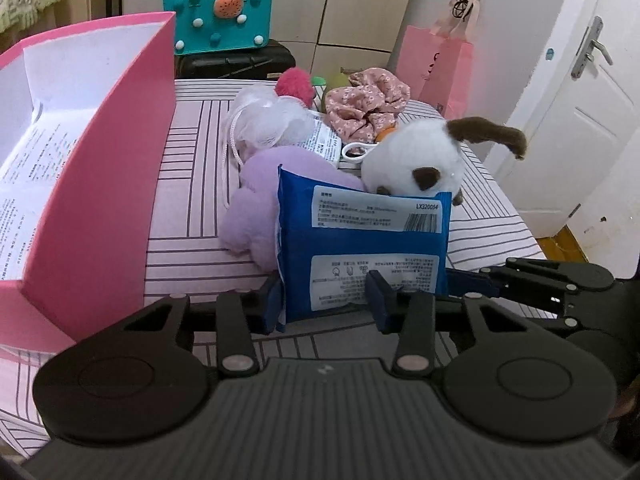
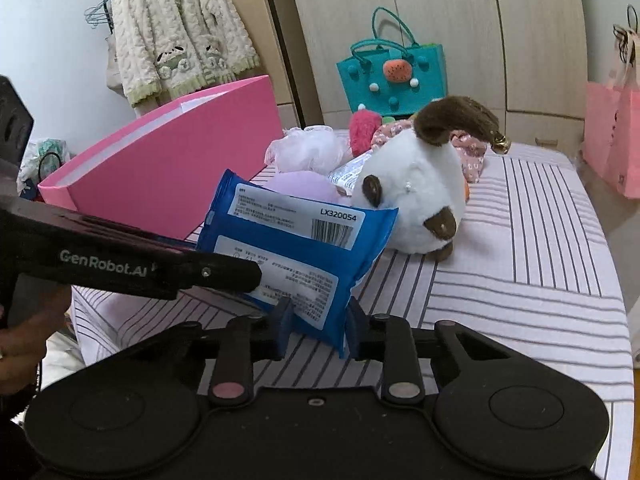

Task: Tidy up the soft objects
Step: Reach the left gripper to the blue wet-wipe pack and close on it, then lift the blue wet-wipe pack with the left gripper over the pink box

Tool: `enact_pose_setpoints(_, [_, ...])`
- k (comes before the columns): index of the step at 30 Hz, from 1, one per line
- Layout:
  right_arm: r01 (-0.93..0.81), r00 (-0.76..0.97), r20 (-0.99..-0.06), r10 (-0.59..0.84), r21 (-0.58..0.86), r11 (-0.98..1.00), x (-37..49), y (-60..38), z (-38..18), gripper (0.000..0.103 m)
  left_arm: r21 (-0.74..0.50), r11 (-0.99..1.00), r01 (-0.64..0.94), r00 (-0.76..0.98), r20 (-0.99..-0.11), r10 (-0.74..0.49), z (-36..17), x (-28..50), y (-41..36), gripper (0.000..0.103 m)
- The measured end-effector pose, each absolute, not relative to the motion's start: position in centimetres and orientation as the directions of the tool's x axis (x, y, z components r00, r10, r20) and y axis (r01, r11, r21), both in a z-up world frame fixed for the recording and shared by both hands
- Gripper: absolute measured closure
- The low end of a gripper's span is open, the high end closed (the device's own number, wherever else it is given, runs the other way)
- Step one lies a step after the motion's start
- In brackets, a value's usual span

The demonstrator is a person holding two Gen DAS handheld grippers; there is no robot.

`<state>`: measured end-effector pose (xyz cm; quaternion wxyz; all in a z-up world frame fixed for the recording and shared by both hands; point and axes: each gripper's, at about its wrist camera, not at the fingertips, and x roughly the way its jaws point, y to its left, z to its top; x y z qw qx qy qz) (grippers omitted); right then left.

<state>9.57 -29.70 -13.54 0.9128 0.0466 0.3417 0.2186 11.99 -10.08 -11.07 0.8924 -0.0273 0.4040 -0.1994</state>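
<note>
Both my grippers clamped on the blue wipes pack, held upright over the striped bed

My left gripper (image 1: 326, 304) pinches the blue wipes pack (image 1: 362, 240) at its lower edge, pads pressing both sides; my right gripper (image 2: 318, 326) grips the same pack (image 2: 296, 248) at its bottom corner. In the left wrist view the pack sits dead centre, purple plush (image 1: 252, 204) touching it at 10 o'clock, white-and-brown plush (image 1: 416, 160) just behind at 1 o'clock, white mesh puff (image 1: 268, 124) and floral cloth (image 1: 368, 104) near 12, open pink box (image 1: 100, 184) at 9 o'clock on the striped bed (image 1: 192, 208), teal bag (image 1: 218, 16) far back at 12
</note>
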Motion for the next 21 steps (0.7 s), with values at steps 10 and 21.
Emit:
enact_pose_setpoints(10, [-0.347, 0.617, -0.664, 0.423, 0.254, 0.903, 8.1, -29.0, -12.1, 0.069, -0.19, 0.891, 0.412, 0.528, -0.747, -0.404, -10.2, 10.3, -9.4, 0.061])
enact_pose_setpoints(21, [-0.364, 0.542, -0.733, 0.411, 0.235, 0.901, 5.5, -27.0, -9.3, 0.069, -0.183, 0.854, 0.487, 0.461, -0.777, -0.429, -8.1, 7.7, -7.4, 0.061])
